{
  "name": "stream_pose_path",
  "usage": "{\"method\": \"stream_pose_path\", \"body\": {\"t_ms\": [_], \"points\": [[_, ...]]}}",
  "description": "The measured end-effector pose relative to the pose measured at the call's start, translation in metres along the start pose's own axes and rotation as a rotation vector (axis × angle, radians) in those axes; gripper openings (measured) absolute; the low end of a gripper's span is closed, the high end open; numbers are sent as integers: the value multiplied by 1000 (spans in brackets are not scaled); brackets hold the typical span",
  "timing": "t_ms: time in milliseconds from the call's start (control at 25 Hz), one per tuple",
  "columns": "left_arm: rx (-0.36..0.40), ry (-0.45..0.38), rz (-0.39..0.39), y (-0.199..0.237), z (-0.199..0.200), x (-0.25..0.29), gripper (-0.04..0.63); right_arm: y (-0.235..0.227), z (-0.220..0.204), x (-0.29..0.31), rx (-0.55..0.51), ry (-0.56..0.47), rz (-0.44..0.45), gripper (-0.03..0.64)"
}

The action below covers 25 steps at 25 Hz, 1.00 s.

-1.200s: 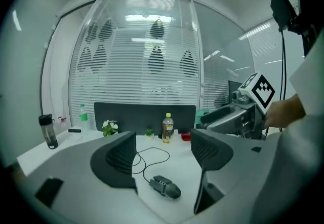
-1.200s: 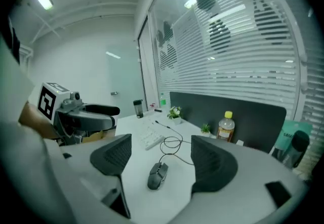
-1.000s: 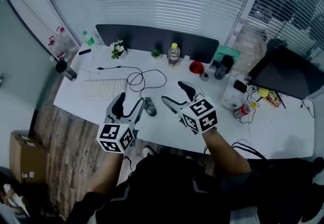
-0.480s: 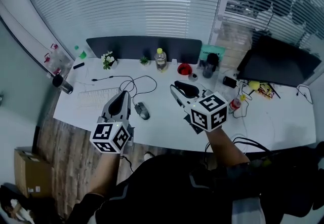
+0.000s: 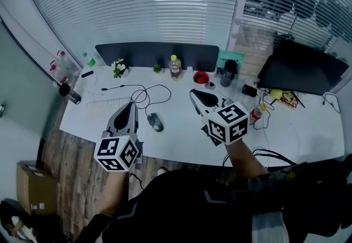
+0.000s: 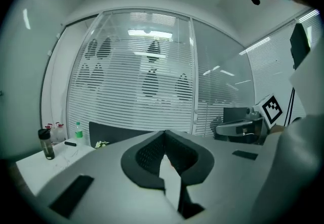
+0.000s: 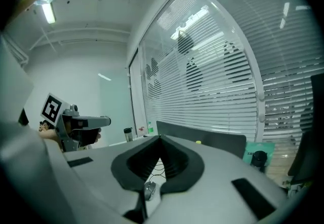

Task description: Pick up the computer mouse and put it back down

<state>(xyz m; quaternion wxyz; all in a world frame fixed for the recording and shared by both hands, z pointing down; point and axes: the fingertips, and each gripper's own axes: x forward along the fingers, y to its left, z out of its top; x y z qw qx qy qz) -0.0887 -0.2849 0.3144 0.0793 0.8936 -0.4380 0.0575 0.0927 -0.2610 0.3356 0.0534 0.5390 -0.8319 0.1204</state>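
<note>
Slatted blinds back a white table in an office.

Head view: the computer mouse lies flat on the table, cable attached, between the two tools and touching neither. The left hand-held gripper and right hand-held gripper hover above the surface.

Left gripper view: the jaws have just closed and are now clenched with nothing between them. The mouse is not visible here.

Right gripper view: the jaws have likewise just closed empty. The mouse shows beneath them, on the table.

Status, as a judgement: the mouse is down, so either the cycle is complete or the pick-up has not begun.
</note>
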Motion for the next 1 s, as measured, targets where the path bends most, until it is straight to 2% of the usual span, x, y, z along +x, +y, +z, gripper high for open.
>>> {"method": "stream_pose_path", "body": {"t_ms": [280, 1000], "points": [[3, 19, 20, 6, -13, -2, 29, 4, 0, 5, -13, -5, -2, -2], [8, 4, 45, 12, -13, -2, 29, 3, 0, 6, -26, 3, -17, -2]]}}
